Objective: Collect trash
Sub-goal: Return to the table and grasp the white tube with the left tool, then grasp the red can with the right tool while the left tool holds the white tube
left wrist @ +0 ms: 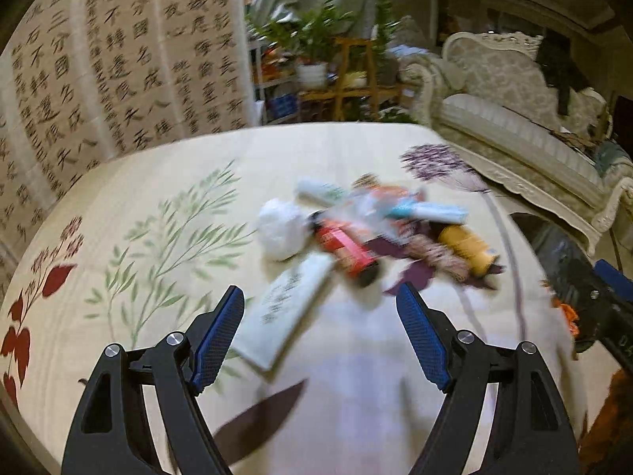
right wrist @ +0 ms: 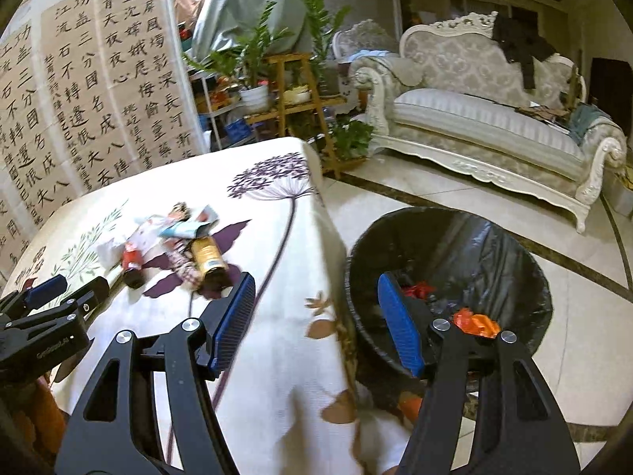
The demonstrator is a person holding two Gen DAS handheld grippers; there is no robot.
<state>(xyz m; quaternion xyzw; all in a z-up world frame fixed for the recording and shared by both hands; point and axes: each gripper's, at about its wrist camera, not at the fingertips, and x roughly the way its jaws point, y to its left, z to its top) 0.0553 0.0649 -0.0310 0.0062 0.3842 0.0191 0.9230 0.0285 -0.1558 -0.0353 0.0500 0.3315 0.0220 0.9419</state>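
Observation:
A pile of trash lies on the floral tablecloth (left wrist: pixel 118 206): a crumpled white tissue (left wrist: pixel 280 229), a flat white packet (left wrist: pixel 285 312), a red bottle (left wrist: pixel 348 251), a yellow bottle (left wrist: pixel 470 249) and wrappers (left wrist: pixel 399 202). My left gripper (left wrist: pixel 320 308) is open and empty, just short of the white packet. My right gripper (right wrist: pixel 316 304) is open and empty, over the table's right edge beside a black-lined trash bin (right wrist: pixel 455 237) holding red and orange scraps (right wrist: pixel 474 322). The pile also shows in the right wrist view (right wrist: pixel 178 245), with the left gripper (right wrist: pixel 43 316) at the far left.
The table (right wrist: pixel 277 336) ends at its right side next to the bin on the tiled floor (right wrist: pixel 573 336). A white sofa (right wrist: pixel 486 118), a wooden plant stand (right wrist: pixel 292 95) and calligraphy sheets (right wrist: pixel 87 91) stand behind.

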